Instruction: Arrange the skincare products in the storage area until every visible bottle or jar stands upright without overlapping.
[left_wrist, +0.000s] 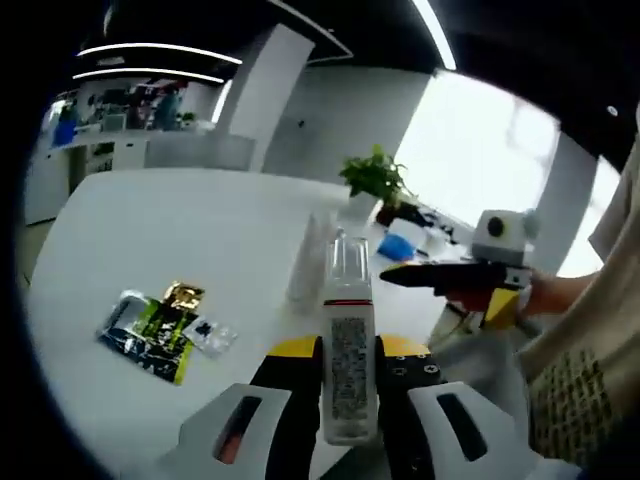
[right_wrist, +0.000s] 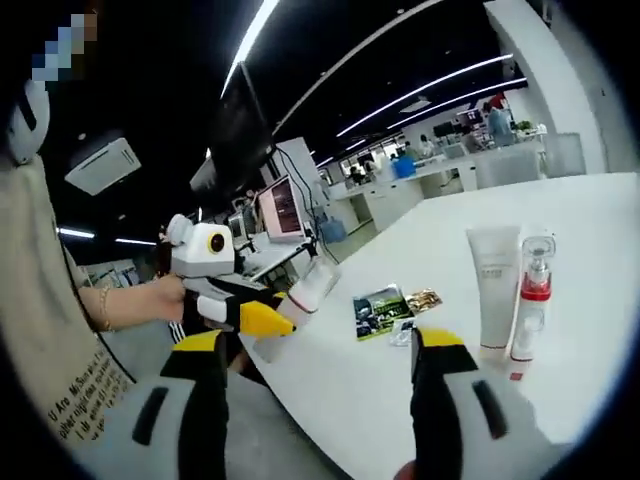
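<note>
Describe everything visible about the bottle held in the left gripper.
The bottle is slim, white and plastic-looking, with a printed label panel, a red band and a clear cap. It is clamped between the left gripper's black fingers, lifted off the white table. In the right gripper view it juts tilted past the table's edge, touched by nothing else.

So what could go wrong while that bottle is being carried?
The left tongs hold the pump bottle off the table, so a loose grip could drop it. Setting it down carelessly might topple the white tube and the red-collared pump bottle standing close together near the table edge.
</note>
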